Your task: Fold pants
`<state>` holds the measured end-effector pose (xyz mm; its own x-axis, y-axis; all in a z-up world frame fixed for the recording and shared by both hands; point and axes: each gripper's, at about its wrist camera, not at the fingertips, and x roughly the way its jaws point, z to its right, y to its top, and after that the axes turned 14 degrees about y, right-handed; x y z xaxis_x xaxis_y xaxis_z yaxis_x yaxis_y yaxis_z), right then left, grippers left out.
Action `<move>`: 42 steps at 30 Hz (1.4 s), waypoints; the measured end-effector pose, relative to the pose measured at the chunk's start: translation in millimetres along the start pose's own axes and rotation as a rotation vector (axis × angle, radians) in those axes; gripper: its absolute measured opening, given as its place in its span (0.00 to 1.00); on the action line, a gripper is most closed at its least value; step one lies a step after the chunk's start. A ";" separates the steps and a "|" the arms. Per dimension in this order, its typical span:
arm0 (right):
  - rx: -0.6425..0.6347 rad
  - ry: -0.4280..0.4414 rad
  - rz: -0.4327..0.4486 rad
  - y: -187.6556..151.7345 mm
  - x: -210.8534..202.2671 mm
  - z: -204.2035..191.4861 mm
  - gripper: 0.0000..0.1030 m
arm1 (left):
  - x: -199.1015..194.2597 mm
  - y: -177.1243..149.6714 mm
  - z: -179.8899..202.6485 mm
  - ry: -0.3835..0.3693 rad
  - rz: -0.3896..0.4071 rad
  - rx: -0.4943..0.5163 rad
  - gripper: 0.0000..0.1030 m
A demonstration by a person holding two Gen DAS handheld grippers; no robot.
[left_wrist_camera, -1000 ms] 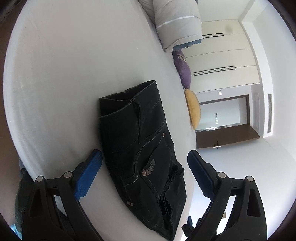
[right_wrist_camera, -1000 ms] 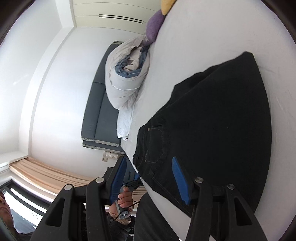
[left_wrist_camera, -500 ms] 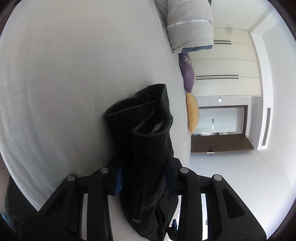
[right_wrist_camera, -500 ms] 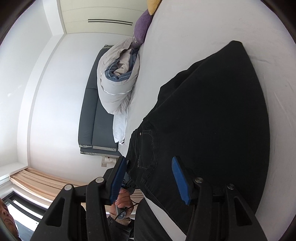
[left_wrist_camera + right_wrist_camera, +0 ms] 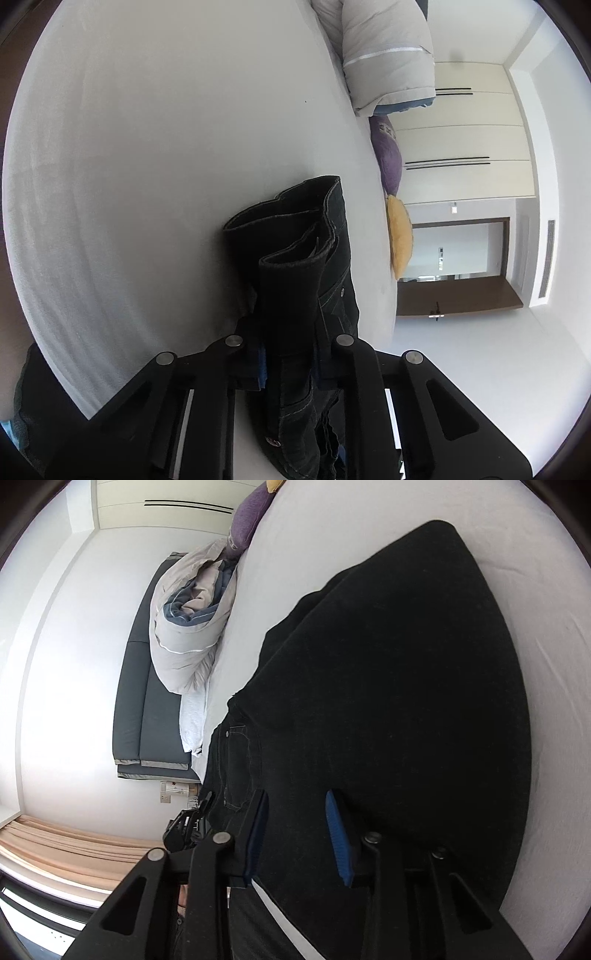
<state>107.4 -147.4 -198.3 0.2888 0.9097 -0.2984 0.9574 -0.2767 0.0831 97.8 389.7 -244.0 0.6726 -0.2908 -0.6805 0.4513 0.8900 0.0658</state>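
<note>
Black denim pants (image 5: 388,686) lie spread on a white bed (image 5: 369,513). In the left wrist view my left gripper (image 5: 288,365) is shut on the bunched waistband end of the pants (image 5: 295,266), which stands up off the bed (image 5: 147,166) between the jaws. In the right wrist view my right gripper (image 5: 295,830) has its blue-padded jaws apart, straddling the near edge of the pants cloth. The left gripper (image 5: 188,819) also shows there, at the far waistband end.
A rolled grey duvet (image 5: 384,55), a purple cushion (image 5: 388,155) and a yellow cushion (image 5: 400,236) lie along the bed's far side. A dark grey headboard (image 5: 140,686), a white wardrobe (image 5: 461,147) and a doorway (image 5: 458,251) stand beyond.
My left gripper has closed on the waistband end and lifted it, bunching the cloth. My right gripper has moved forward onto the pants edge and its jaws have narrowed somewhat.
</note>
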 end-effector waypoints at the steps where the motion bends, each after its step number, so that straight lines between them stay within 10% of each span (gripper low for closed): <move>1: 0.005 -0.008 0.000 0.4 0.2 1.4 0.26 | -1.4 0.3 3.7 0.007 0.004 0.009 0.14; 9: 0.061 -0.048 0.008 0.5 -2.9 19.5 0.00 | -25.1 -9.0 62.5 0.073 0.077 0.208 0.12; 14: 0.026 -0.039 0.008 -1.8 -3.6 18.1 0.01 | -46.5 -55.5 171.7 0.112 0.176 0.587 0.12; 16: 0.016 -0.029 0.020 -2.9 -9.0 11.1 0.19 | -47.3 -109.1 224.2 0.146 0.223 0.850 0.12; 18: -0.010 0.044 0.066 -3.9 -21.3 -1.7 0.69 | -40.6 -172.5 257.0 0.162 0.250 1.104 0.12; 20: -0.026 0.100 0.119 -3.2 -36.0 -13.3 0.90 | -24.0 -250.7 269.8 0.176 0.268 1.396 0.12; 24: -0.017 0.163 0.154 5.5 -59.7 -18.7 0.96 | 17.0 -354.5 244.6 0.208 0.204 1.723 0.12; 32: 0.024 0.154 0.107 7.3 -65.0 -4.3 0.96 | 30.8 -398.5 219.8 0.294 0.251 1.875 0.12; 42: -0.011 -0.038 -0.013 22.2 -20.4 -24.8 0.67 | 39.6 -443.8 186.7 0.388 0.431 2.104 0.12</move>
<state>123.0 -164.4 -166.8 0.2762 0.9006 -0.3356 0.9611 -0.2616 0.0890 33.6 -82.4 -163.9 0.8830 0.0717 -0.4639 0.3313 -0.7952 0.5078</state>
